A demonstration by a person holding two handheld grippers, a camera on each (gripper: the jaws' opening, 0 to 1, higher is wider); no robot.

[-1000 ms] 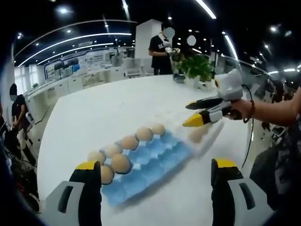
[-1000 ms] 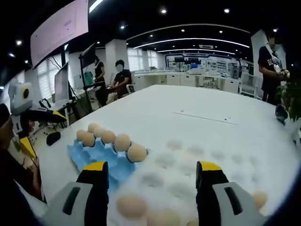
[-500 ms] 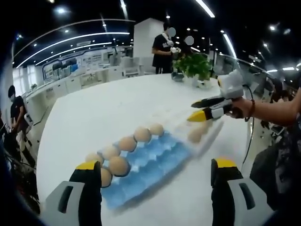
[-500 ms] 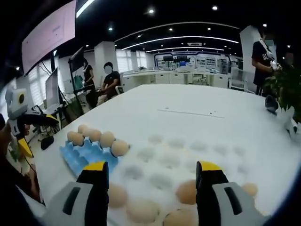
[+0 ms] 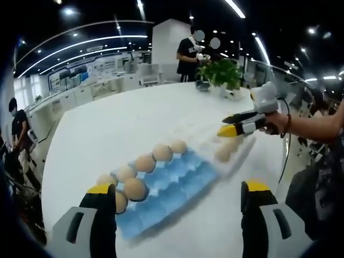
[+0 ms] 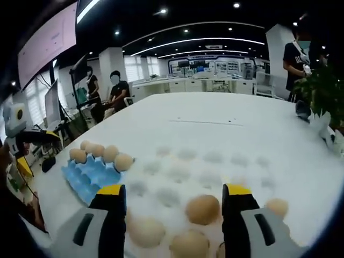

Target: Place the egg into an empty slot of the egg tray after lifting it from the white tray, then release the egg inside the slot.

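While right gripper (image 6: 171, 215) gapes, white tray (image 6: 215, 161) eggs (image 6: 203, 208) near.

No legible text or labels anywhere.

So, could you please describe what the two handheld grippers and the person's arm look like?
Each claw has two black jaws capped with yellow tips on pale grey bodies with dark slots, as on the left claw and the right claw. In the left gripper view, the right claw has a white housing and a dark cable hanging below it. The hand holding it wears a dark band at the wrist.
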